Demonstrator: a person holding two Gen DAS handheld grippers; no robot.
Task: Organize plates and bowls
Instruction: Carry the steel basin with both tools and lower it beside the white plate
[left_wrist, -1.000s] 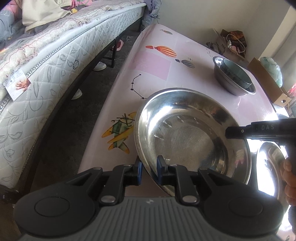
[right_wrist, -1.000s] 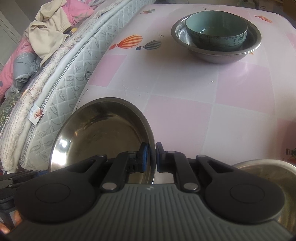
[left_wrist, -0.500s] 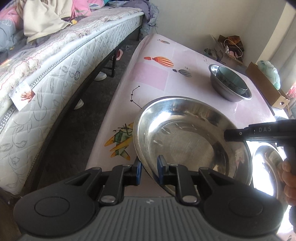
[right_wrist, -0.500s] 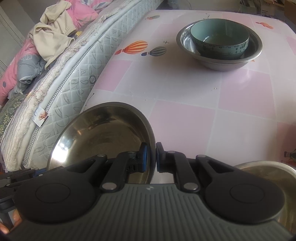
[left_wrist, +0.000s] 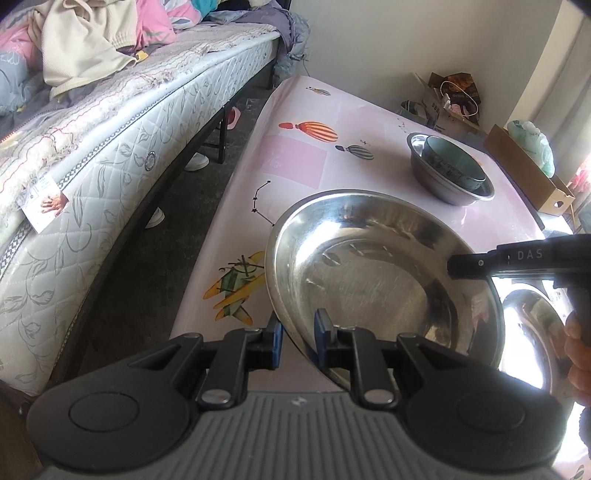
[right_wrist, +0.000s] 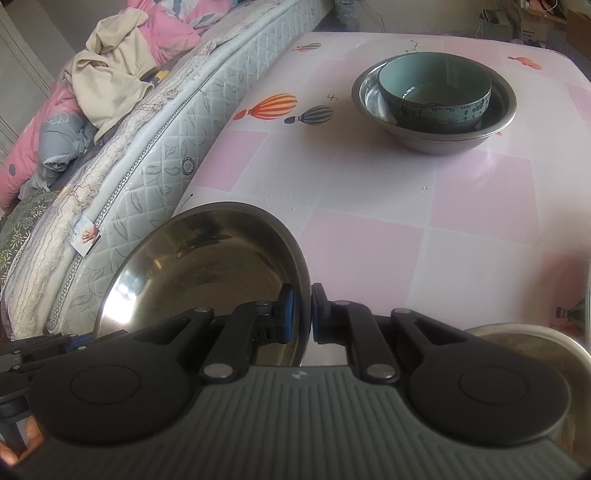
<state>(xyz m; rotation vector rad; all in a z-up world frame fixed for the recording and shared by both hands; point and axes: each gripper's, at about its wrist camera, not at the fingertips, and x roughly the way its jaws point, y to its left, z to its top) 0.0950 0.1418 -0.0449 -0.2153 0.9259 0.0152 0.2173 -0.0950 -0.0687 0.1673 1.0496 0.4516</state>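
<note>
Both grippers pinch the rim of one steel plate (left_wrist: 369, 280) — the left gripper (left_wrist: 297, 341) at its near edge, the right gripper (right_wrist: 300, 313) on the opposite side — holding it tilted over the pink table (right_wrist: 369, 221). Just beside it lies another steel dish (left_wrist: 532, 332). Farther off, a green bowl (right_wrist: 436, 92) sits nested inside a steel bowl (right_wrist: 436, 140).

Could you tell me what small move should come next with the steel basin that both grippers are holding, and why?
Probably carry the steel basin forward toward the steel bowl holding the teal bowl. The left gripper and right gripper are shut on opposite rims, it seems raised off the table, and that stack looks like the gathering spot.
</note>
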